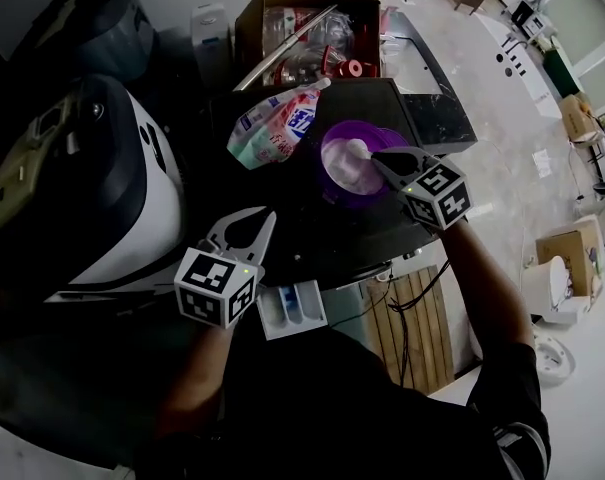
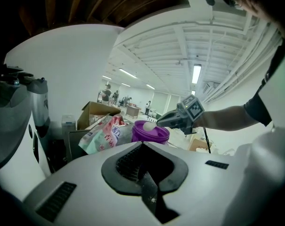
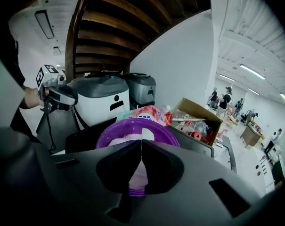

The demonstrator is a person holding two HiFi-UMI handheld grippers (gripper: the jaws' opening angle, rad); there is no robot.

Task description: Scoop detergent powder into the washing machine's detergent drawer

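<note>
A purple tub [image 1: 344,168] of white detergent powder stands on the dark worktop. My right gripper [image 1: 380,158] reaches over its rim, shut on the handle of a white scoop [image 1: 354,150] that rests in the powder. In the right gripper view the jaws meet on the scoop handle [image 3: 141,172] in front of the tub [image 3: 128,132]. My left gripper [image 1: 248,228] hovers open and holds nothing, just above the pulled-out white detergent drawer [image 1: 292,310]. From the left gripper view, the scoop [image 2: 149,125] sits heaped at the tub [image 2: 150,133].
The white washing machine [image 1: 132,198] fills the left side. A detergent bag [image 1: 277,128] lies beside the tub, and an open cardboard box [image 1: 307,28] of clutter stands behind it. A wooden pallet [image 1: 417,323] and cables lie on the floor to the right.
</note>
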